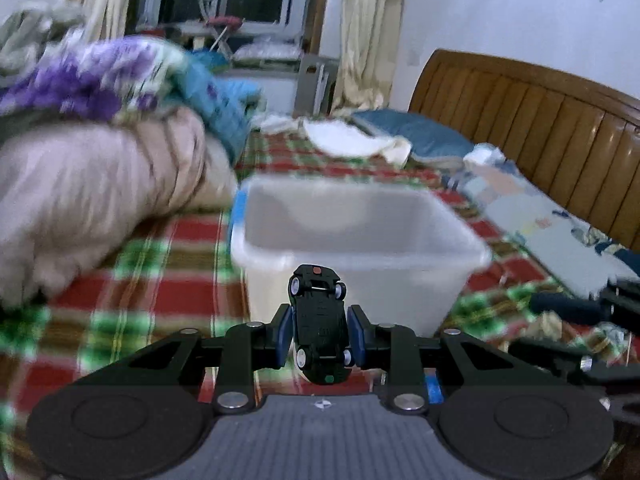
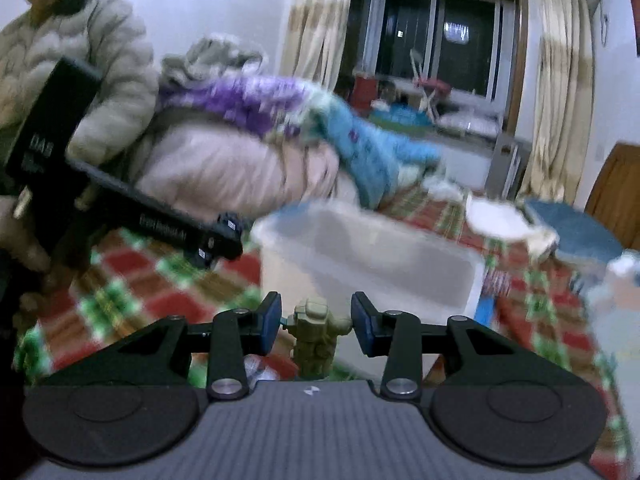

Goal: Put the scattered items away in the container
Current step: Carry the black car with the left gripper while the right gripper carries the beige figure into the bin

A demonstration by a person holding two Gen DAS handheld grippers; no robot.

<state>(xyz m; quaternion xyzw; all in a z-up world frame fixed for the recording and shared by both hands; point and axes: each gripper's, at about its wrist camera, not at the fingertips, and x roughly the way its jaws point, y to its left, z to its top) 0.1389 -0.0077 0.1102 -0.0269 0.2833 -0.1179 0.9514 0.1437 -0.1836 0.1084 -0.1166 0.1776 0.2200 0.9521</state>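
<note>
My left gripper (image 1: 319, 330) is shut on a black toy car (image 1: 319, 322), held belly-up with its white wheels showing, just in front of the near wall of the clear plastic container (image 1: 400, 276). My right gripper (image 2: 316, 322) is shut on an olive-green toy robot figure (image 2: 315, 334), pinched at its arms, held above the plaid bedspread near the container (image 2: 400, 268). The container looks empty as far as I can see. The left gripper's body (image 2: 168, 226) shows in the right wrist view, left of the container.
The container sits on a red and green plaid bedspread (image 1: 168, 292). A pile of folded quilts (image 1: 100, 152) lies to its left. Pillows and cloths (image 1: 420, 140) lie behind, by the wooden headboard (image 1: 540, 128). The right gripper (image 1: 580, 312) shows at the right edge.
</note>
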